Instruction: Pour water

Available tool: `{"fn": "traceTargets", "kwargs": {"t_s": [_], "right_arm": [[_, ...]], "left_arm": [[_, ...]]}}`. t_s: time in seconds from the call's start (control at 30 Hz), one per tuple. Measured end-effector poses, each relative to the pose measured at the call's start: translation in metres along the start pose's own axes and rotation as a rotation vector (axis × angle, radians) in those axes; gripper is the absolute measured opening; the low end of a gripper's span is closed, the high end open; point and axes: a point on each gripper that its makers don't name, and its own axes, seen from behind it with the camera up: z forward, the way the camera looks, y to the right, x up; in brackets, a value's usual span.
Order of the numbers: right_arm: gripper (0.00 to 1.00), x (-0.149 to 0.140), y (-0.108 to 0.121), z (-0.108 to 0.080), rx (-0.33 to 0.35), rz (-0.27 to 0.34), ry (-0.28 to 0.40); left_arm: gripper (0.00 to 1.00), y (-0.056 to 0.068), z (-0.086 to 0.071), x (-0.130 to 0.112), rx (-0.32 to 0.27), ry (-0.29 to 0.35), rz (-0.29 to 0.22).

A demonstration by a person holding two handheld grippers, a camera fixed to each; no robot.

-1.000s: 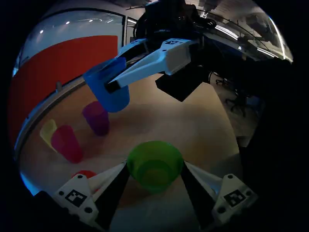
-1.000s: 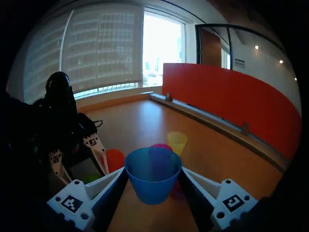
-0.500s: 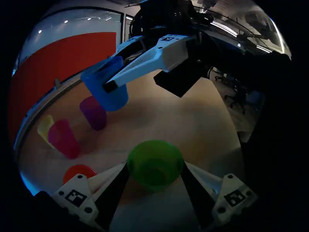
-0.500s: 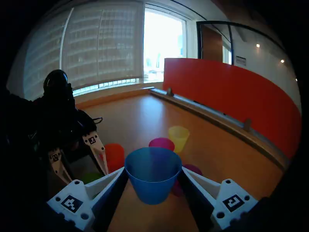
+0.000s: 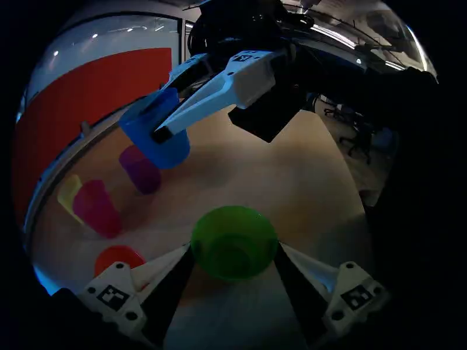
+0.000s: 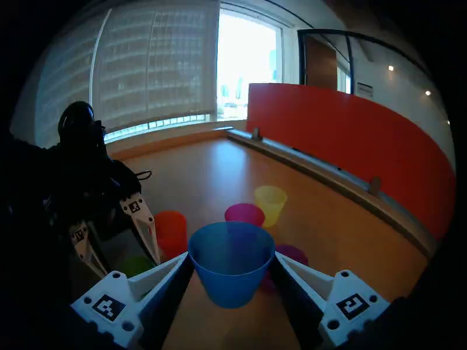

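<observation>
**Left gripper view:** the left gripper [image 5: 232,247] clamps the upright green cup [image 5: 234,242]. The blue cup [image 5: 143,125], clamped in the right gripper [image 5: 162,114], hangs higher, ahead and to the left, over the wooden table [image 5: 303,175].

**Right gripper view:** the green cup lies low and to the left, well apart from the blue cup. A window [image 6: 248,64] and a red partition [image 6: 350,134] stand behind.

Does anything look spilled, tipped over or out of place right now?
Nothing stands out. The orange plastic cup, magenta cup, yellow cup and purple cup stand upright on the wooden table; no spill shows. The held blue plastic cup and green cup look intact.
</observation>
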Motion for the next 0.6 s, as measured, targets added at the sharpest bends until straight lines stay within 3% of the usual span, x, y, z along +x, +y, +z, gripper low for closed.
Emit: {"fn": "traceTargets", "kwargs": {"t_s": [0.07, 0.6], "right_arm": [[0.89, 0.0001, -0.0002, 0.0006, 0.0, -0.001, -0.001], [0.9, -0.0082, -0.0043, 0.0098, 0.013, 0.003, -0.019]], "left_arm": [[0.98, -0.0014, 0.0007, -0.0017, 0.005, -0.006, 0.002], [0.98, -0.0016, -0.0082, 0.0029, 0.006, 0.013, -0.027]]}}
